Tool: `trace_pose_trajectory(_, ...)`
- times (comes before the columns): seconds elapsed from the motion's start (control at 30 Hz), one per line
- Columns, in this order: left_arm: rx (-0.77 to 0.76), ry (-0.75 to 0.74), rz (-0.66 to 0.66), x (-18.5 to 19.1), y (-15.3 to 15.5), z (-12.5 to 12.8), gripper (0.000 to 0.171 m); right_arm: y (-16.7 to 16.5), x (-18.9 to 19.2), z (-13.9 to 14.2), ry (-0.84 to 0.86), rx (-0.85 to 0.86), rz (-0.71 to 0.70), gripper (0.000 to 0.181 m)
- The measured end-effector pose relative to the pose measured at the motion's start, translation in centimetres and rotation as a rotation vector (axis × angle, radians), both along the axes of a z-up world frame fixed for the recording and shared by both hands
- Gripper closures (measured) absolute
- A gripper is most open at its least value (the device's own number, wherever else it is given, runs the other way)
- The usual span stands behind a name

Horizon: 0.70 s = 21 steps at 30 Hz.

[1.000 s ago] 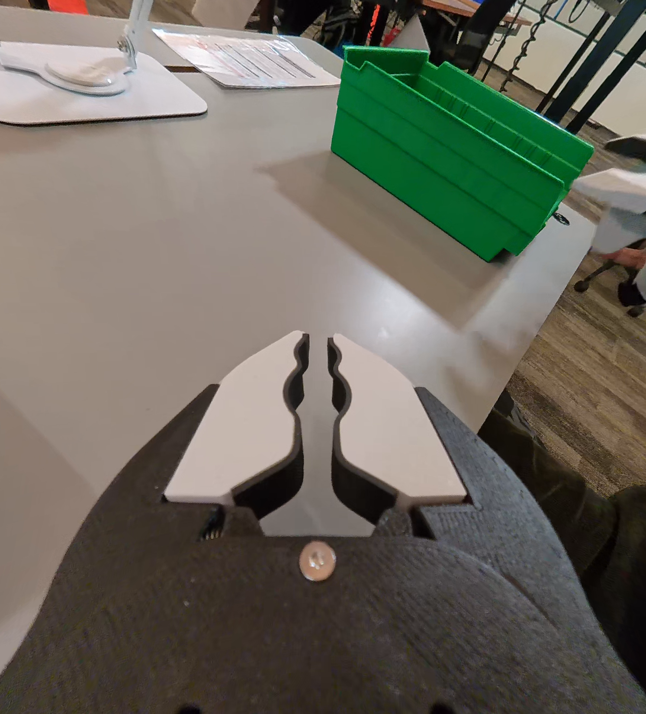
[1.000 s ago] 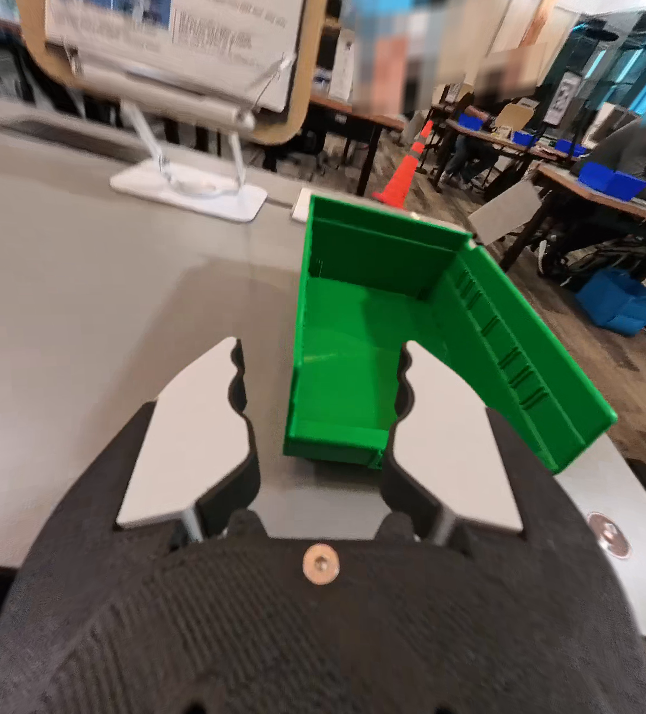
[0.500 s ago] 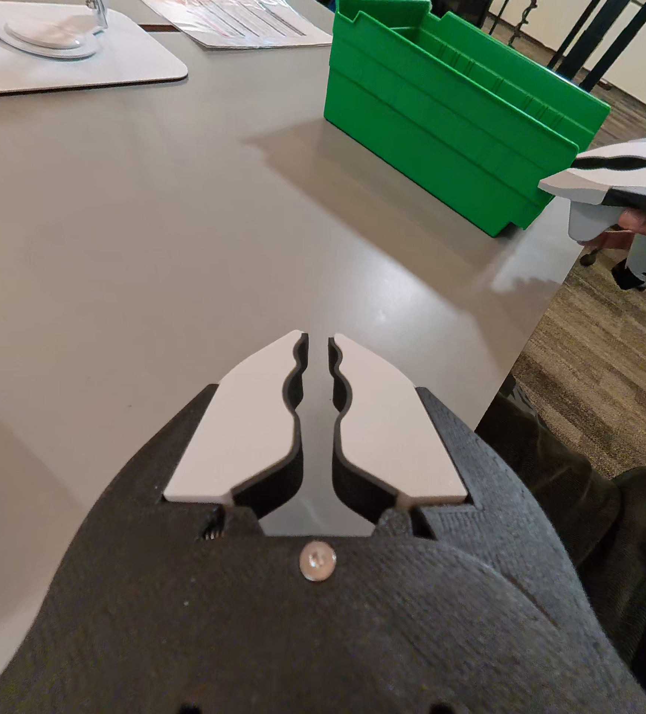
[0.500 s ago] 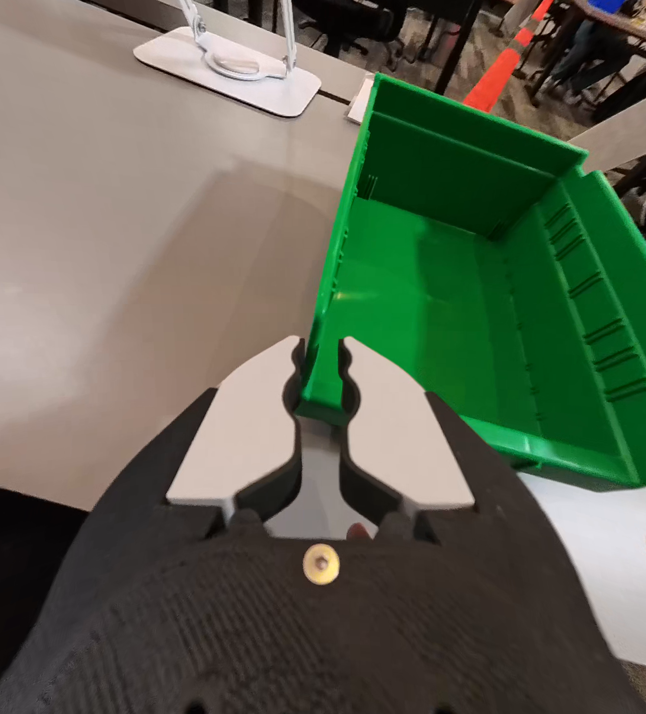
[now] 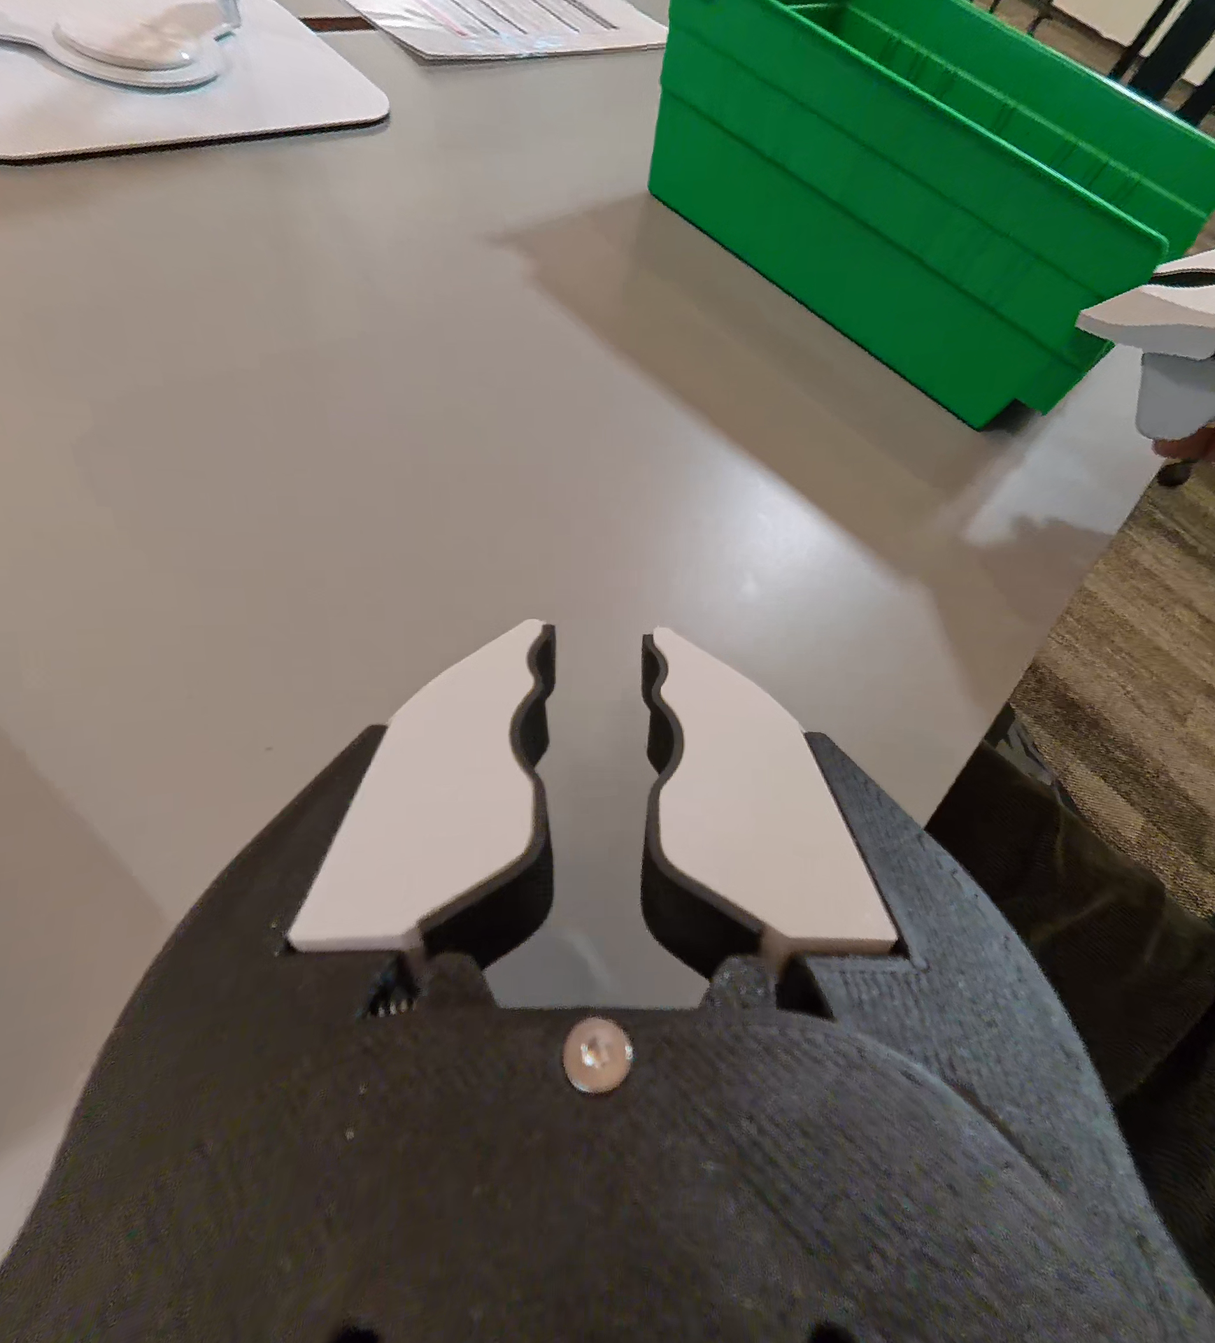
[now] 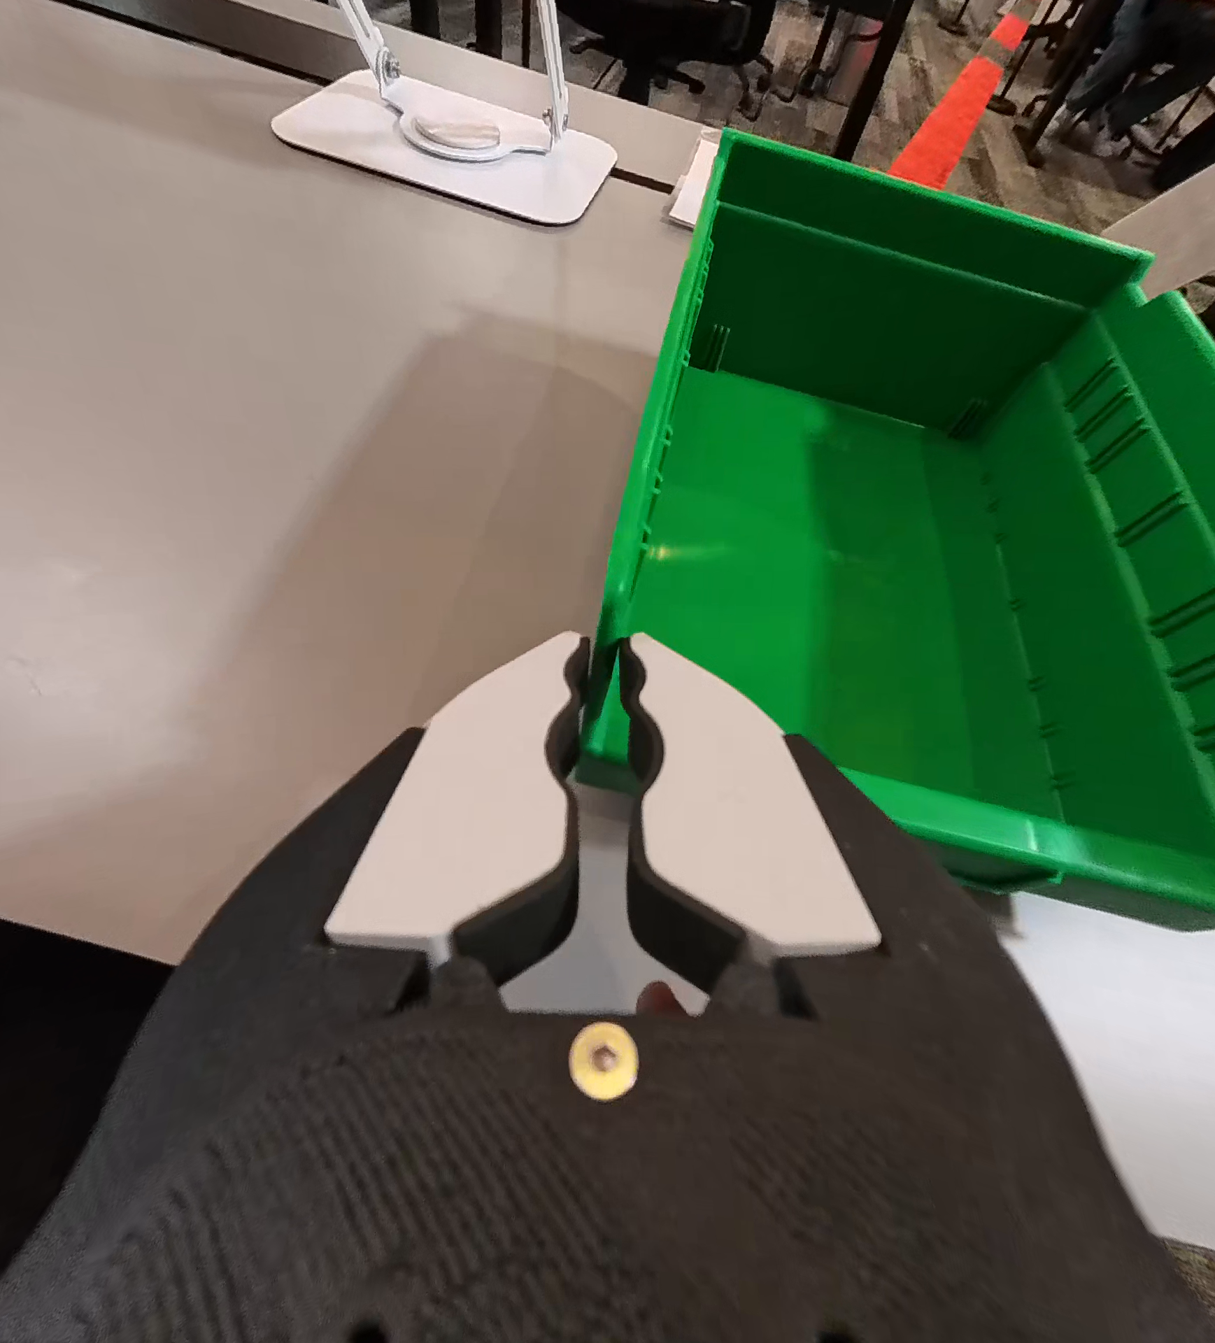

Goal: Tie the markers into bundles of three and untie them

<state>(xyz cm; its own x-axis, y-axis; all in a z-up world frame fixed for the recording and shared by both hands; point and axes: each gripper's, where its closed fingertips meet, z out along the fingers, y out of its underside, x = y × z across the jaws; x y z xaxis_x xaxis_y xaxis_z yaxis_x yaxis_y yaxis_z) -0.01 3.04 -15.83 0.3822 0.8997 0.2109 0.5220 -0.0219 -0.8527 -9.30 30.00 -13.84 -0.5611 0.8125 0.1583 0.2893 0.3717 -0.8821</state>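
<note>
One corner wall of the green bin [image 6: 953, 581] is pinched by the right gripper [image 6: 606, 643]; grip steadily near the surface [image 5: 299, 436] edge. Left gripper [image 5: 598, 636] jaws slightly spread, holding nothing.

Left wrist view: low over grey table [image 5: 241, 436], facing across it, green bin [image 5: 880, 189] well ahead right. Right wrist view: close above bin's near corner, angled down. Shared: bin, table, white stand base [image 6: 444, 145].
</note>
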Motion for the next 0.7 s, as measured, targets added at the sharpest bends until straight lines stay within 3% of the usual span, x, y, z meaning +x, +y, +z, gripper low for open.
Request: trace_pose_trajectory(0.7,-0.001,-0.015,-0.009,-0.1,0.1,-0.3,0.147,-1.2,0.3,0.0,-0.019,-0.042,0.058,0.165)
